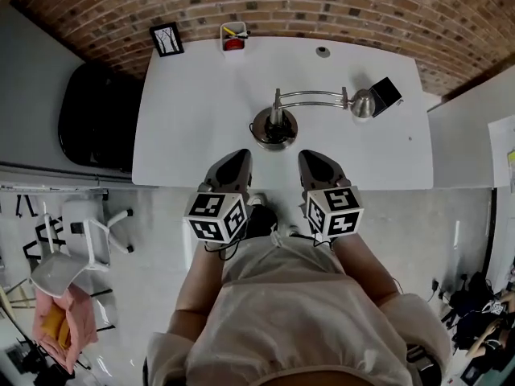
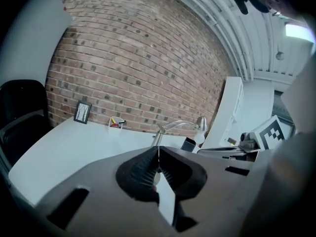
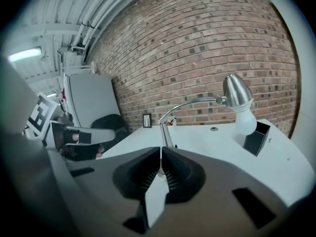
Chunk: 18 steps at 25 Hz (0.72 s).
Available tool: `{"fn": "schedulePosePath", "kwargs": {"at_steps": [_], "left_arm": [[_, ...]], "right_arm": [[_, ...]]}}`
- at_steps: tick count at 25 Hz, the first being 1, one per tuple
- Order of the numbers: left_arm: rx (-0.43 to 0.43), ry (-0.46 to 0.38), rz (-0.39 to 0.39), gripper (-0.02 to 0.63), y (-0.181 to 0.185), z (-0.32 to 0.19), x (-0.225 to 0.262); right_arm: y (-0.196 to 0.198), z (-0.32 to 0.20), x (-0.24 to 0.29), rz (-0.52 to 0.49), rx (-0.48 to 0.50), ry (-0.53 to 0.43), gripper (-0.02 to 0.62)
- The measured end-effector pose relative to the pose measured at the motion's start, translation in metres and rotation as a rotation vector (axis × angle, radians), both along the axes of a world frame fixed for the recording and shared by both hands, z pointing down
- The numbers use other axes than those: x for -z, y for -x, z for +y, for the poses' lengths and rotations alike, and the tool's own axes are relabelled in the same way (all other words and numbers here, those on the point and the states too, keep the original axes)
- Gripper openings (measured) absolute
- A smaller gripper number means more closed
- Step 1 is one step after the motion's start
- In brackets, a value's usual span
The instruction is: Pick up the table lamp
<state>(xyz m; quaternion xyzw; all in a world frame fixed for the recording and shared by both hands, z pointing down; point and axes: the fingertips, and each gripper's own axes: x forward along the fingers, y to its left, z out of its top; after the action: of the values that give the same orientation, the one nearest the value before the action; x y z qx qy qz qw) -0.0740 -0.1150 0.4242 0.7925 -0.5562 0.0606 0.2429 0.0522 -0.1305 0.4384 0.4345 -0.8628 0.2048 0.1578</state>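
Note:
A silver table lamp stands on the white table point(image 1: 185, 119). Its round base point(image 1: 273, 128) sits near the front middle, its curved arm point(image 1: 310, 98) runs right to a metal shade point(image 1: 364, 104) with a white bulb point(image 3: 244, 122). My left gripper point(image 1: 233, 161) and right gripper point(image 1: 312, 161) hover side by side at the table's front edge, just short of the base, both shut with nothing between the jaws. The lamp's stem point(image 2: 157, 138) shows straight ahead in the left gripper view, and in the right gripper view the stem point(image 3: 165, 134) rises just beyond the jaws.
A small black box point(image 1: 387, 95) lies by the shade. At the table's back stand a framed picture point(image 1: 166, 39) and a white pen cup point(image 1: 233, 37). A black chair point(image 1: 96, 115) is left of the table, a white chair point(image 1: 76, 244) lower left. Brick wall behind.

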Motion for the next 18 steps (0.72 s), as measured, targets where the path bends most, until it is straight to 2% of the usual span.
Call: {"fn": "schedulePosePath", "kwargs": {"at_steps": [4, 9, 14, 15, 16, 17, 18], "left_arm": [[-0.084, 0.019, 0.030, 0.020, 0.018, -0.039, -0.006], [-0.220, -0.011, 0.067, 0.020, 0.027, -0.071, -0.012], [-0.271, 0.024, 0.081, 0.020, 0.035, -0.088, -0.030], [-0.272, 0.031, 0.083, 0.020, 0.037, -0.091, -0.034], [-0.273, 0.038, 0.084, 0.020, 0.039, -0.093, -0.038], [-0.274, 0.045, 0.085, 0.020, 0.041, -0.095, -0.044], [-0.275, 0.055, 0.087, 0.020, 0.042, -0.096, -0.049]], "right_arm": [[0.013, -0.030, 0.004, 0.027, -0.095, -0.012, 0.029], [0.031, -0.057, 0.001, 0.059, -0.170, -0.044, 0.029], [0.045, -0.071, -0.010, 0.110, -0.231, -0.028, 0.036], [0.049, -0.074, -0.012, 0.115, -0.233, -0.029, 0.067], [0.052, -0.077, -0.014, 0.117, -0.233, -0.030, 0.131], [0.054, -0.082, -0.016, 0.118, -0.234, -0.032, 0.169], [0.056, -0.086, -0.019, 0.118, -0.235, -0.037, 0.179]]}}
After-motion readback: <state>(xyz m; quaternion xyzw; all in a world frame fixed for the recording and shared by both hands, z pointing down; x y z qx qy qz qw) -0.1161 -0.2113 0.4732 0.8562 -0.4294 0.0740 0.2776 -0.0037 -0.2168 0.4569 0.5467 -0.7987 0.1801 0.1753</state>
